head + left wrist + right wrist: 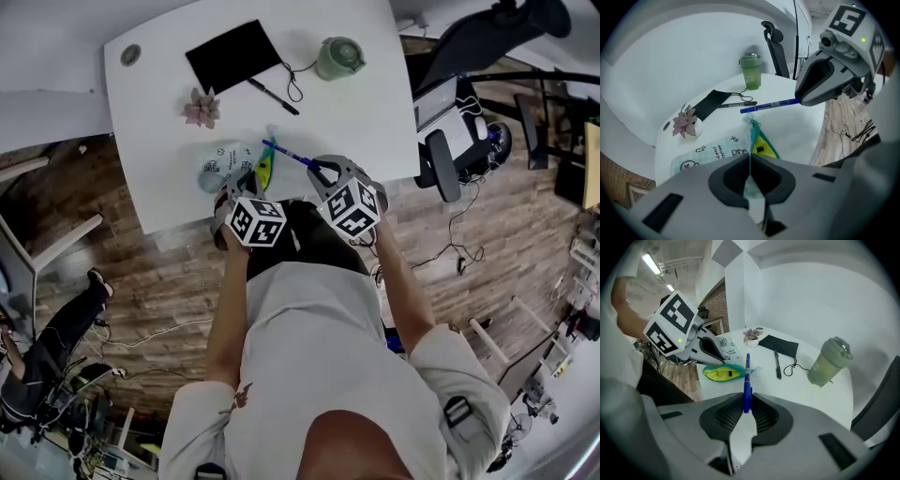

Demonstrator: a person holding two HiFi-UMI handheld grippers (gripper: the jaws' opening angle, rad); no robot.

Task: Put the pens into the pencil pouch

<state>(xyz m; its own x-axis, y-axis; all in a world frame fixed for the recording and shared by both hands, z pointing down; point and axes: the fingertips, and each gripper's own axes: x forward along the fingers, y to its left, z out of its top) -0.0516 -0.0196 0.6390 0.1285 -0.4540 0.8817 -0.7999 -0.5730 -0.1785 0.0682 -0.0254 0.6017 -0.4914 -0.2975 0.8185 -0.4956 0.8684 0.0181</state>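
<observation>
The pencil pouch (225, 161) is light blue with doodle print and lies near the table's front edge, its mouth open on a yellow lining (763, 146). My left gripper (750, 164) is shut on the pouch's near edge. My right gripper (746, 408) is shut on a blue pen (747, 380), which points forward, its tip near the far end of the pouch's mouth (724, 372). In the head view the blue pen (286, 152) slants from the right gripper (323, 173) toward the pouch. A black pen (274, 97) lies farther back on the table.
A flat black case (234, 54) with a cord lies at the back of the white table (375, 122). A green lidded cup (339, 57) stands to its right, and a small pink plant (202, 108) sits at the left. An office chair (450, 159) stands right of the table.
</observation>
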